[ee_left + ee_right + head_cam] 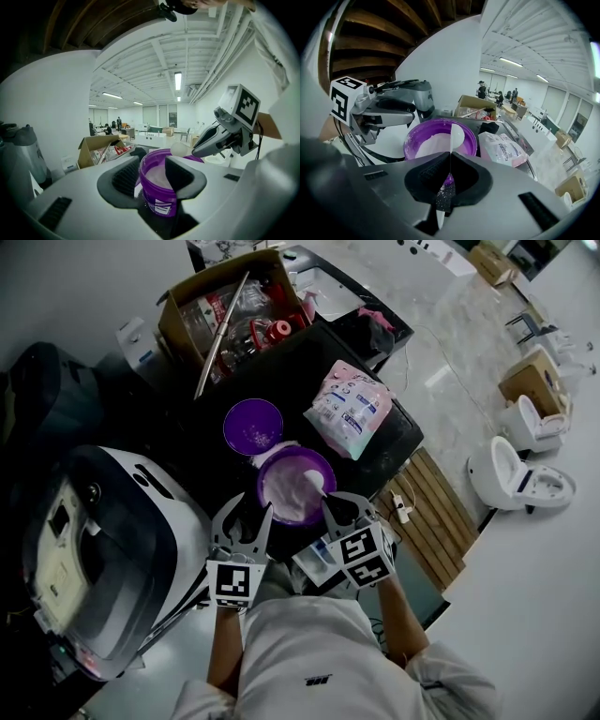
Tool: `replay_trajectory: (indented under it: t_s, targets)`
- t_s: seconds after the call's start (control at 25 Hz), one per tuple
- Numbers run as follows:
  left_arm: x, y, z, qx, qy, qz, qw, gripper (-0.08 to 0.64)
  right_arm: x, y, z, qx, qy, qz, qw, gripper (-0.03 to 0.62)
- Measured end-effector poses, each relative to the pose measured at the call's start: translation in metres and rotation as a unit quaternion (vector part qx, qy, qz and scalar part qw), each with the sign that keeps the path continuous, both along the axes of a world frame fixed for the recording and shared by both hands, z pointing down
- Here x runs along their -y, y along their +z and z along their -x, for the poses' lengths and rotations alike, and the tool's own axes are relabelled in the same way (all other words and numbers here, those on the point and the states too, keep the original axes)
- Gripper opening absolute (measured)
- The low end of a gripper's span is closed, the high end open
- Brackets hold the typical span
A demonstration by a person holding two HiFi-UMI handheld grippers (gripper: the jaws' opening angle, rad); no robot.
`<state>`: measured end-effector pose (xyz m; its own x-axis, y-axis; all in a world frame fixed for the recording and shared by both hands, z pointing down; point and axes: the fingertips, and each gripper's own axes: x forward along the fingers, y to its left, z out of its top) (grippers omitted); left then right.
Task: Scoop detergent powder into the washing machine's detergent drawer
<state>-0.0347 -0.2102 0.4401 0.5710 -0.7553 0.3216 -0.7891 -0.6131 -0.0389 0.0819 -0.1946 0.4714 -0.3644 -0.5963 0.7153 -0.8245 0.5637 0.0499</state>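
Observation:
A purple tub [292, 486] of white powder stands on a dark table beside the washing machine [103, 540]. My left gripper [249, 510] is at the tub's near left side. In the left gripper view the tub [158, 190] sits between the jaws, which press on its sides. My right gripper [339, 509] is shut on the thin handle of a white spoon [457, 135]. The spoon's bowl hangs just over the powder [431, 143], and it shows as a white ball [180, 149] in front of the right gripper [206, 144]. A pale tray-like part [317, 562], perhaps the drawer, lies below the grippers.
The tub's purple lid [253, 426] lies behind it, and a pink detergent bag [350, 409] lies to the right. At the back stands a cardboard box [234, 320] of bottles and a long pole. The table ends at the right over a tiled floor.

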Motion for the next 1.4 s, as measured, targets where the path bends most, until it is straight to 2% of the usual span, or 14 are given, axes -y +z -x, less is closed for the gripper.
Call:
replay_trajectory:
  t_s: [0.24,0.44,0.72,1.28,1.4]
  targets:
    - [0.015,0.001,0.009,-0.003,0.012,-0.008,0.9999,0.187,0.016,0.007,0.014,-0.022,-0.002,0.029,0.999,0.008]
    - [0.030,-0.004,0.013,-0.032,0.035,-0.020,0.9987,0.187,0.027,0.014,0.024,-0.037,0.009,0.061,0.997,0.008]
    - [0.042,0.002,0.022,-0.047,0.063,-0.014,0.9968,0.187,0.036,0.027,0.037,-0.059,0.015,0.110,0.992,0.007]
    - [0.055,0.007,0.030,-0.046,0.086,-0.023,0.9950,0.187,0.050,0.050,0.042,-0.143,0.000,0.182,0.973,0.006]
    - [0.058,0.010,0.029,-0.032,0.089,-0.029,0.9951,0.187,0.052,0.053,0.043,-0.154,-0.004,0.191,0.969,0.006]
